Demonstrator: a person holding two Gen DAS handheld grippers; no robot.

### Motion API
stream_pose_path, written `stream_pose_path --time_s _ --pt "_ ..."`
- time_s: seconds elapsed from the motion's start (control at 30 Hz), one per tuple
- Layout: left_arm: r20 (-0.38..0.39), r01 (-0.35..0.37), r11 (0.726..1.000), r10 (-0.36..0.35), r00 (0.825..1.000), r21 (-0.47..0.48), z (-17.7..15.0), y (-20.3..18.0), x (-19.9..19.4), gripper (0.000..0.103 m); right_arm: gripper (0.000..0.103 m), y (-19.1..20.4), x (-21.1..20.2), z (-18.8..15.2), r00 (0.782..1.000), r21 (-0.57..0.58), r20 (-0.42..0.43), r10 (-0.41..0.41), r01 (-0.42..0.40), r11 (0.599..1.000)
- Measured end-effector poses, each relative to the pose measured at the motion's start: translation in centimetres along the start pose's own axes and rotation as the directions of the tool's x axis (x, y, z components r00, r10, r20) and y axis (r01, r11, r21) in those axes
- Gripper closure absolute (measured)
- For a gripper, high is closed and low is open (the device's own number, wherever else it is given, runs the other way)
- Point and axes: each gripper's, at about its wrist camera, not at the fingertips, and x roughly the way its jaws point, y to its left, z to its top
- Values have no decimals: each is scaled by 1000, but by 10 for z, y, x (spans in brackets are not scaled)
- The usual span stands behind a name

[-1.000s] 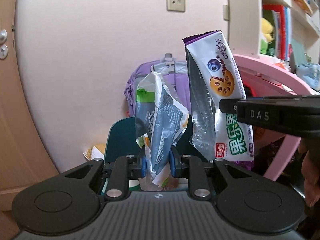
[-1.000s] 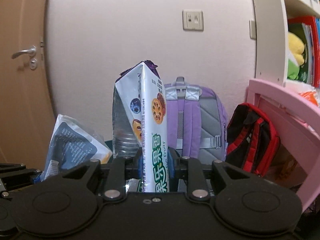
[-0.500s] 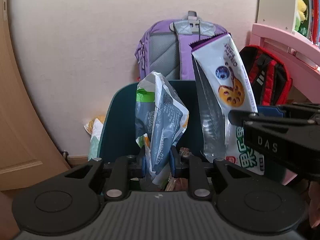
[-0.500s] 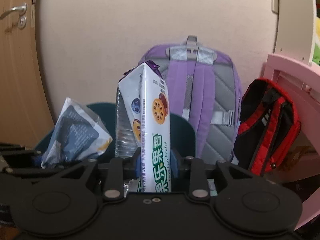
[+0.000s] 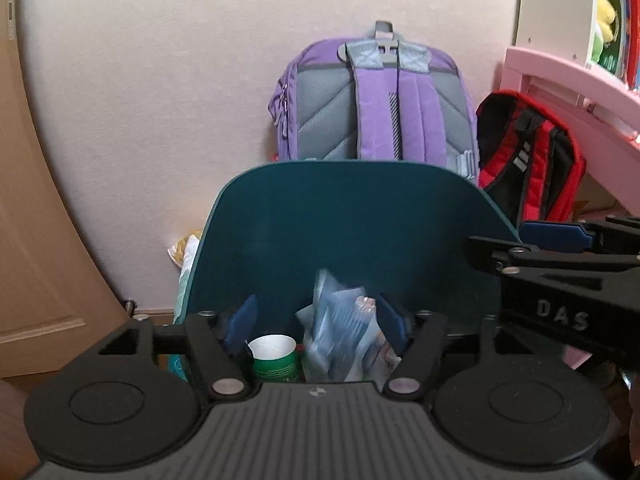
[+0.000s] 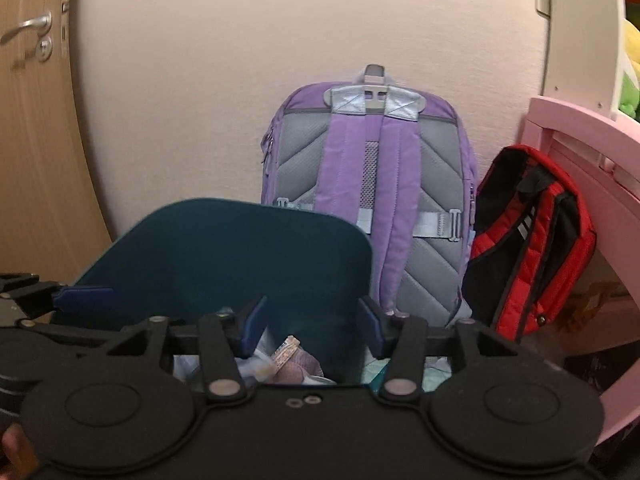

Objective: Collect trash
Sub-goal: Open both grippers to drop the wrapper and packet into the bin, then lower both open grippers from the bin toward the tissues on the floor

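Both jaws just spread over the teal bin (image 5: pixel 344 216), left gripper (image 5: pixel 320 320) above the falling blue-grey wrapper (image 5: pixel 344 340), right gripper (image 6: pixel 310 322) empty: risk of light packets catching the rim or a pad and spilling out.

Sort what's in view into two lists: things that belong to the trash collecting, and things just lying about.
Part of the job:
- teal bin
- blue-grey wrapper in the bin
- green paper cup in the bin
- left gripper and right gripper, jaws just opened, empty

Lying about:
- purple backpack
- red backpack
- pink furniture
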Motion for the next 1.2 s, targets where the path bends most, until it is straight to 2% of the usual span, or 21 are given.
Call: stream_pose_path --time_s 0.1,0.2,0.4,0.6,0.7,0.93,1.2 --pt "7 7 1000 -7 1000 3 -2 -2 -15 36 51 -5 -17 -2 1000 -1 6 6 -6 1000" --pt "20 13 1000 -13 1000 3 -5 -5 -34 29 48 -9 -38 -6 1000 -4 16 17 -17 1000" --pt "49 33 999 -34 998 29 -13 -14 -75 29 44 -13 -85 -18 998 -20 36 42 -42 999" --pt "73 49 998 -53 996 48 -35 -24 -116 29 40 -12 -130 -42 996 -48 49 79 -76 996" --pt "80 60 997 -64 995 43 -52 -27 -133 23 37 -12 -146 -62 994 -60 35 100 -98 993" --pt "56 85 995 -88 995 61 -108 -34 -149 22 31 -22 -152 -114 993 -65 -31 114 -116 991" --pt "-23 88 996 -88 996 28 -172 -33 -128 22 22 -35 -128 -186 982 -15 -156 107 -111 994"
